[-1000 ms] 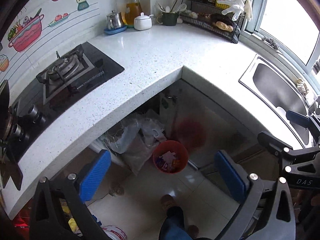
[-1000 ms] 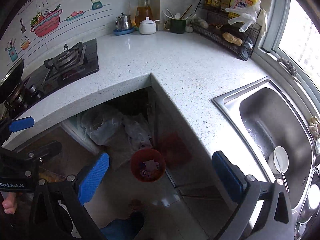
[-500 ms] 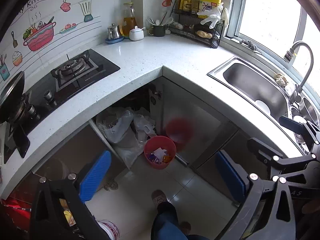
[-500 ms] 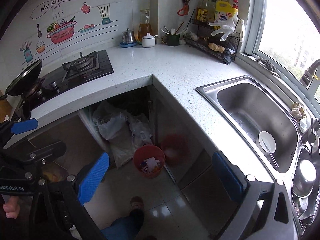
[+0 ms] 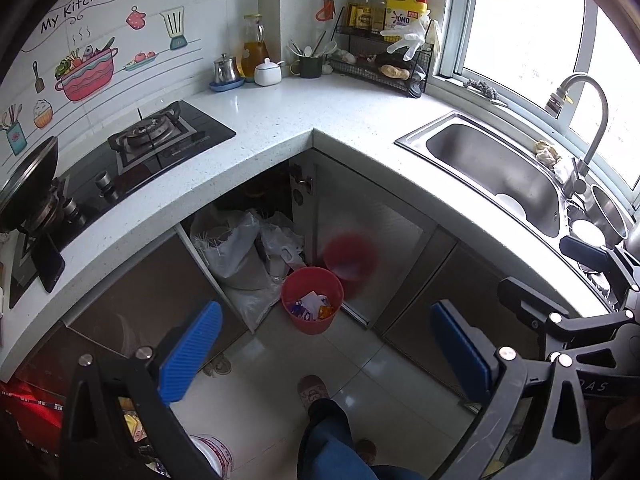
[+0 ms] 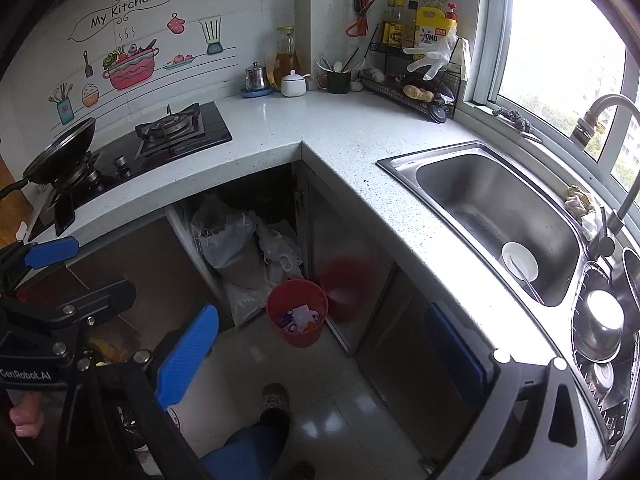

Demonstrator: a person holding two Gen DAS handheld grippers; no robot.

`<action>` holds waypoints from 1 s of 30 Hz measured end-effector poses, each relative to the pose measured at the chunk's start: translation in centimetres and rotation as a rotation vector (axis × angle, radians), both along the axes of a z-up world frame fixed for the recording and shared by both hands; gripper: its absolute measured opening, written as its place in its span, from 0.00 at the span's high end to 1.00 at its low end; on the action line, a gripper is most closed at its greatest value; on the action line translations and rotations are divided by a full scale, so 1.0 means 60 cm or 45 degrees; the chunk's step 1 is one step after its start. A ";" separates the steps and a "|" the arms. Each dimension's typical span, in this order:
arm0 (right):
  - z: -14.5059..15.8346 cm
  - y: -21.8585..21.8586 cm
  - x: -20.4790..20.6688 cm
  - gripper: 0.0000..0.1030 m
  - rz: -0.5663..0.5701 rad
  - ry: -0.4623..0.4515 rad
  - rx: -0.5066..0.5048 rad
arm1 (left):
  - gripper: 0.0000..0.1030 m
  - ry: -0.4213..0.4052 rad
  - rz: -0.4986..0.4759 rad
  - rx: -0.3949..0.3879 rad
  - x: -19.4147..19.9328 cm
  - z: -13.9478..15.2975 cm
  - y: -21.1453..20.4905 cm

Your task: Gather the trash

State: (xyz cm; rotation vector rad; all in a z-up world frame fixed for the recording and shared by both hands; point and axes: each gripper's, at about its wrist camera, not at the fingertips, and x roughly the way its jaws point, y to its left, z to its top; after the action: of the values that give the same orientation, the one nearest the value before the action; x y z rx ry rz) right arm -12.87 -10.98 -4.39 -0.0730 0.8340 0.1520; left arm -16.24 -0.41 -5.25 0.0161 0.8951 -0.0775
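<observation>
A red bin [image 5: 312, 300] [image 6: 297, 312] stands on the tiled floor at the inner corner of the counter, with paper scraps and wrappers inside. My left gripper [image 5: 326, 354] hangs high above the floor, open, with nothing between its blue pads [image 5: 192, 352]. My right gripper [image 6: 320, 354] is open too and holds nothing. Each gripper shows at the edge of the other's view: the right gripper [image 5: 560, 280] and the left gripper [image 6: 76, 264]. The white L-shaped counter [image 5: 280, 120] [image 6: 280, 120] carries no loose trash that I can see.
A gas hob [image 5: 156, 136] and a wok [image 6: 60, 152] are at left, a steel sink [image 6: 500, 208] with a white bowl [image 6: 519, 266] at right. Jars and a rack [image 5: 384, 68] fill the back corner. Sacks [image 5: 236, 252] sit in the open cupboard. A person's leg and foot [image 5: 316, 396] are below.
Both grippers have pulled back and up from the counter, so the view widens to take in the wall, sink and window. Both stay open.
</observation>
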 end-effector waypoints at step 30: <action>0.006 0.007 -0.026 0.01 -0.018 -0.023 -0.010 | 0.00 -0.058 -0.029 -0.018 -0.018 0.010 -0.012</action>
State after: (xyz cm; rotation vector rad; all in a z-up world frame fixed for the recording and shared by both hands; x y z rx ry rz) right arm -14.42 -10.58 -4.02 -0.0758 0.8166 0.1342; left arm -17.30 -1.12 -4.67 0.0154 0.8490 -0.1045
